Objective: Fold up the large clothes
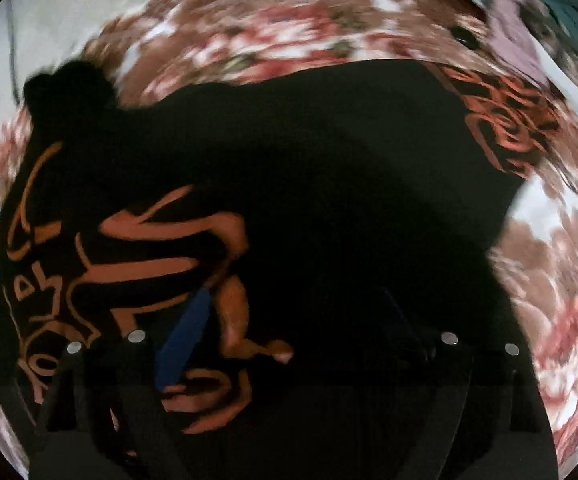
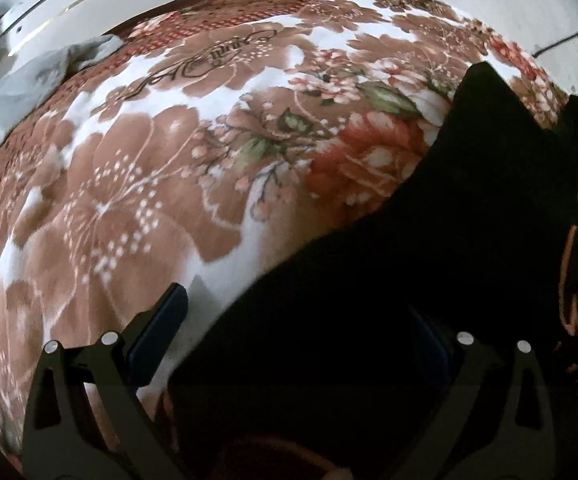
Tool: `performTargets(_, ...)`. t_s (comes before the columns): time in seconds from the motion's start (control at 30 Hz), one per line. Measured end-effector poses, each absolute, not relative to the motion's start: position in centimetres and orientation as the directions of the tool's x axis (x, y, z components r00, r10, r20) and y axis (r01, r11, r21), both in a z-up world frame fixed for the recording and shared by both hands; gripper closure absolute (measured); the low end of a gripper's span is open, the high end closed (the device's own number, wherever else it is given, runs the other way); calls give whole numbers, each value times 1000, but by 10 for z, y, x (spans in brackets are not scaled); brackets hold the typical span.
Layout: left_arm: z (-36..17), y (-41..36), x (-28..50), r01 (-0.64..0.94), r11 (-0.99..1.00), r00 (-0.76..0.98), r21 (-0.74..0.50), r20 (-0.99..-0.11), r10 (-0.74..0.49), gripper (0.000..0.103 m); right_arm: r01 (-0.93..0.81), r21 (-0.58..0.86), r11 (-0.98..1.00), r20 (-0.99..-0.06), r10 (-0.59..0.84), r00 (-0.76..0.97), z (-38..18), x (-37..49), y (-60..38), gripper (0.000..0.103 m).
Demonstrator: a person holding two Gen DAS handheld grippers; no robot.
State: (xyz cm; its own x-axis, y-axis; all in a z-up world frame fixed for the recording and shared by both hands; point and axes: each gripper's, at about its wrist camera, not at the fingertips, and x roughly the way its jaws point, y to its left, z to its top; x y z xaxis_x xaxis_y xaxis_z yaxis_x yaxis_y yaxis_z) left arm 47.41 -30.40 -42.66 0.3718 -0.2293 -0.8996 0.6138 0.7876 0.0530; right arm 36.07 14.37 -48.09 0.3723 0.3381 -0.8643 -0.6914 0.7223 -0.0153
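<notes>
While both tongs stood wide, the black garment [image 1: 329,168] lay on the floral bedspread [image 2: 149,184].
Left tongs [image 1: 289,320] hovered over its orange print, gripping nothing; right tongs [image 2: 301,320] straddled its edge, unclamped.

Heavy motion blur is smearing the floral blanket [image 1: 309,28] across the left wrist view, while the right wrist view is staying fairly sharp. The black garment [image 2: 369,280] is swallowing detail in shadow. Fisheye curvature is bending both edges.
</notes>
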Motion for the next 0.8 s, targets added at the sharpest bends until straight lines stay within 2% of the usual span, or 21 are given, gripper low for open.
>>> performTargets(0.07, -412, -313, 457, 642, 766, 364, 32, -892, -268, 18, -689, -48, 723, -858, 323, 399, -473, 353, 134, 5)
performTargets(0.2, -347, -318, 430, 655, 756, 410, 4, -842, -351, 18, -660, -91, 746, -852, 285, 439, -448, 343, 101, 5)
performTargets(0.3, -281, -298, 428, 632, 775, 470, -1, -795, -384, 10, -600, -133, 789, -874, 193, 447, -434, 354, 55, 5)
performTargets(0.33, -256, -284, 431, 616, 788, 506, 18, -776, -377, 6, -576, -160, 802, -877, 153, 456, -431, 359, 36, 5)
performTargets(0.5, -174, -192, 474, 464, 883, 647, 67, -707, -286, 5, -429, -332, 840, -854, -74, 515, -429, 400, -93, 5)
performTargets(0.57, -174, -146, 494, 386, 921, 682, 58, -690, -242, 5, -311, -379, 872, -831, -173, 528, -428, 426, -157, 5)
performTargets(0.67, -233, -78, 532, 263, 963, 621, 54, -774, -126, 5, -155, -376, 913, -823, -253, 509, -429, 459, -228, 5)
performTargets(0.7, -271, -54, 543, 217, 974, 584, 69, -809, -73, 5, -111, -369, 923, -824, -270, 497, -430, 467, -244, 5)
performTargets(0.8, -341, -18, 548, 166, 983, 512, 79, -859, -17, 6, -14, -371, 929, -825, -322, 465, -436, 488, -280, 5)
